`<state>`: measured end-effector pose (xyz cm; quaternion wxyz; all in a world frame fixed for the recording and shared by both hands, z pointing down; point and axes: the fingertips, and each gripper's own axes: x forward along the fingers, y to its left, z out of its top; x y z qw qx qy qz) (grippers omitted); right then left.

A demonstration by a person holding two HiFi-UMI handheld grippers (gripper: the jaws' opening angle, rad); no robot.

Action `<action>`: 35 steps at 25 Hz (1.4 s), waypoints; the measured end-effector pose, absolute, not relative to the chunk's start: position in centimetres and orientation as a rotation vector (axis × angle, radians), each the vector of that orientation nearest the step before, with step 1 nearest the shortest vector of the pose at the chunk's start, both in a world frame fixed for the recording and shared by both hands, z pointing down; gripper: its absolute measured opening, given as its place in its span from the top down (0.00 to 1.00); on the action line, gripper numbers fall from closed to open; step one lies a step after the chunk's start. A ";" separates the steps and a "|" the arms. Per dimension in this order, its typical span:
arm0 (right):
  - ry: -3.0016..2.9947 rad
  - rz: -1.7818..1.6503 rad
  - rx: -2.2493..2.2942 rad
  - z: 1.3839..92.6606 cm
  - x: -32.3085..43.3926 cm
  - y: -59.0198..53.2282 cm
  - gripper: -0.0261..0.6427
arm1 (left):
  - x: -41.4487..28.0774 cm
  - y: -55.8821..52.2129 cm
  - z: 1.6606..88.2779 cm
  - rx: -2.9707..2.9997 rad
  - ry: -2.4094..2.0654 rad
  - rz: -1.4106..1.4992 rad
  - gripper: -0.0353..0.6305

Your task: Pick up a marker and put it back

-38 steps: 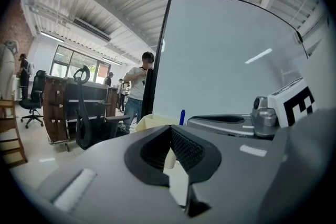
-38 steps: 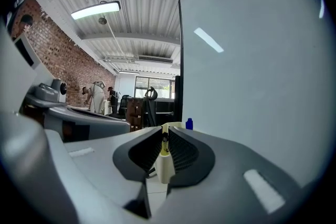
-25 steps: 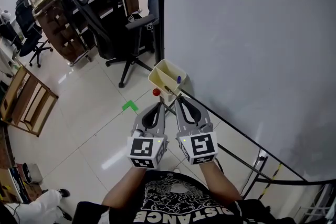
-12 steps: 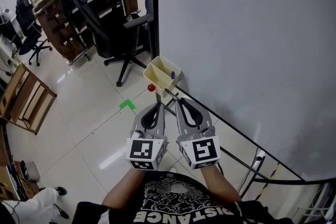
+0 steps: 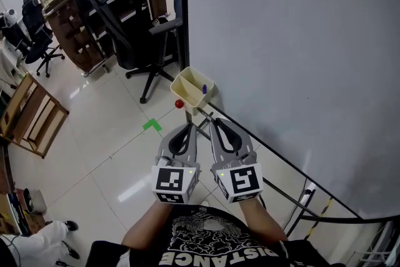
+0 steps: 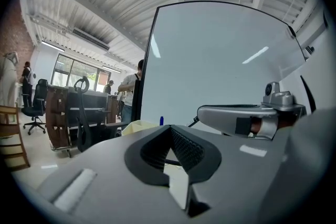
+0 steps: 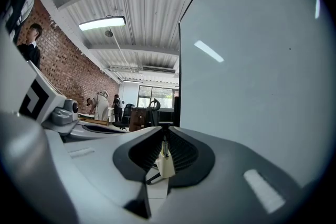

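**Holding both tools just short of the marker bin**

Only the blue-purple cap of the marker (image 5: 204,89) shows. Its barrel is sunk in the cream bin (image 5: 185,99), which hangs at the lower left corner of the whiteboard (image 5: 294,59), near the centre of the head view. A red ball (image 5: 179,104) sits just left of the bin; what it is fixed to is hard to make out. Both hands are hidden behind the marker cubes.

The left tool (image 5: 189,125) and right tool (image 5: 213,120) lie side by side below the bin, apart from it. Each has its jaws drawn together on nothing, and the right one shows only a thin slit at its tips.

On the black shirt (image 5: 212,241) at the bottom edge, upside-down lettering reads "DISTANCE", with more cut off below.

Against a second ago, bin and marker sit slightly further left and higher in the frame, while the tools keep their places.
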<state>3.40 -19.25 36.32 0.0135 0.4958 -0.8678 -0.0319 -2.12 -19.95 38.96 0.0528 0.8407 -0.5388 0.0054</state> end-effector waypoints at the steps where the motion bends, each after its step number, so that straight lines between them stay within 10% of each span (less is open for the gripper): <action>1: -2.704 -0.100 1.542 36.3 3.4 -19.3 0.92 | -2.1 -19.9 39.0 2.558 -1.639 0.020 0.94; 35: -2.667 -0.099 1.550 37.3 0.2 -23.6 0.92 | -5.8 -22.7 39.7 2.515 -1.635 0.027 0.94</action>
